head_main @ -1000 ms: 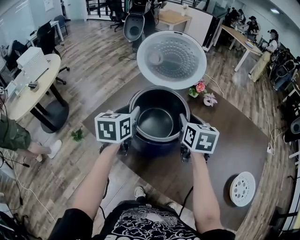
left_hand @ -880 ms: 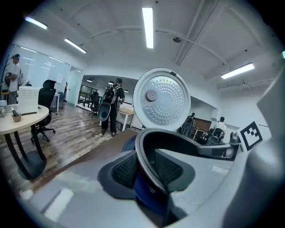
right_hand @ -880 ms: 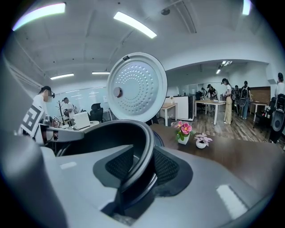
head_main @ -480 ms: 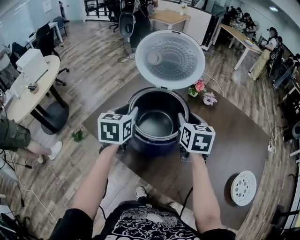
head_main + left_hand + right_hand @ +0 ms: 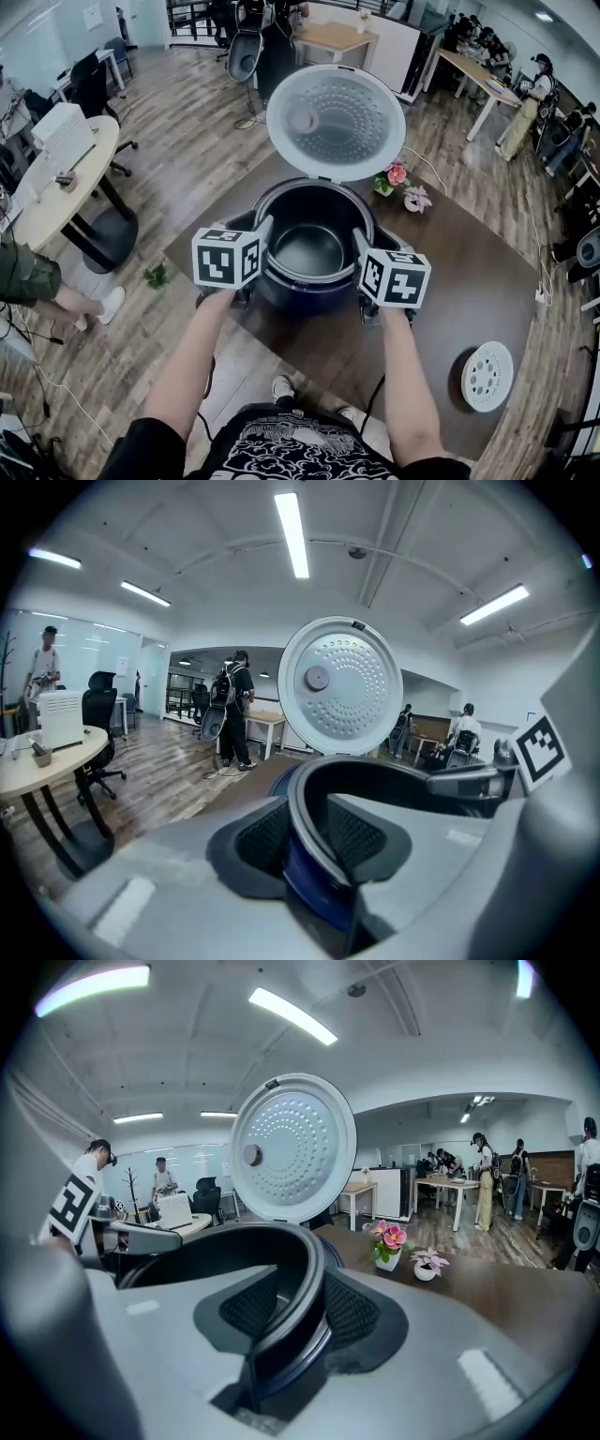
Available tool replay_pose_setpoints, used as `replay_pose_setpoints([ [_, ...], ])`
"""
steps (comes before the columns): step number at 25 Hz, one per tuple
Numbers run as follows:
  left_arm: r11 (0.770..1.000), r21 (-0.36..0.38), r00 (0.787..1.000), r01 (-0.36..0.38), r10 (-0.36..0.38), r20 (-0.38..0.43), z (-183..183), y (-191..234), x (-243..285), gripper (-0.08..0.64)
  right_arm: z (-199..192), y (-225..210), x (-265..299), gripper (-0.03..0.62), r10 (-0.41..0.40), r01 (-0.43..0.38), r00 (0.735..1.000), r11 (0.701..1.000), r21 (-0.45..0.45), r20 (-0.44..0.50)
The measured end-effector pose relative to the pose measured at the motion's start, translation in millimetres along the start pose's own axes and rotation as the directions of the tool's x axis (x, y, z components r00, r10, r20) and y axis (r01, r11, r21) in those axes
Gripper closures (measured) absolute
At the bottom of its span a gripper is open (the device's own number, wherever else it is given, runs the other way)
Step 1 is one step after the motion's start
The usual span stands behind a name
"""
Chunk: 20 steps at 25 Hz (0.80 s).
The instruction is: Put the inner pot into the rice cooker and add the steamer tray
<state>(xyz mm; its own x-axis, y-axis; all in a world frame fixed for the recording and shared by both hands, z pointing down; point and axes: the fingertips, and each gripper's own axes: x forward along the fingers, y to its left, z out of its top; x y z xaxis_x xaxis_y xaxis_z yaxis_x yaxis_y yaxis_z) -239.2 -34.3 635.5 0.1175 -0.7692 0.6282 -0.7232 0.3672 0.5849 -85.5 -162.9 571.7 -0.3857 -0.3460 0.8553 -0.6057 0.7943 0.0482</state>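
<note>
- Already the inner pot sits down inside the rice cooker, whose lid stands open behind it
- The left tongs are clenched on the pot's rim
- The right tongs have just been opening, with the rim between their pads and the grip apparently slackened
- The first step looks all but done, with only the letting go remaining
- The steamer tray lies untouched, well apart at the right of the bench, and has yet to go in
</note>
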Motion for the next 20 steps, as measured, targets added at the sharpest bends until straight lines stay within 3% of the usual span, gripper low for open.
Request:
replay_pose_setpoints([
  [10, 0.995, 0.089, 0.994, 0.054, -0.062, 0.088, 44.1, -32.2, -4.1, 0.419, 23.8, -13.7, -25.2, 0.431, -0.03, 0.029, 0.994, 1.0, 0.008, 0.109],
  [20, 0.968, 0.165, 0.976, 0.189, -0.204, 0.078, 62.0, -131.6, 20.4, 0.383, 28.8, -81.2, -89.8, 0.405, -0.128, 0.122, 0.978, 0.991, 0.044, 0.165],
])
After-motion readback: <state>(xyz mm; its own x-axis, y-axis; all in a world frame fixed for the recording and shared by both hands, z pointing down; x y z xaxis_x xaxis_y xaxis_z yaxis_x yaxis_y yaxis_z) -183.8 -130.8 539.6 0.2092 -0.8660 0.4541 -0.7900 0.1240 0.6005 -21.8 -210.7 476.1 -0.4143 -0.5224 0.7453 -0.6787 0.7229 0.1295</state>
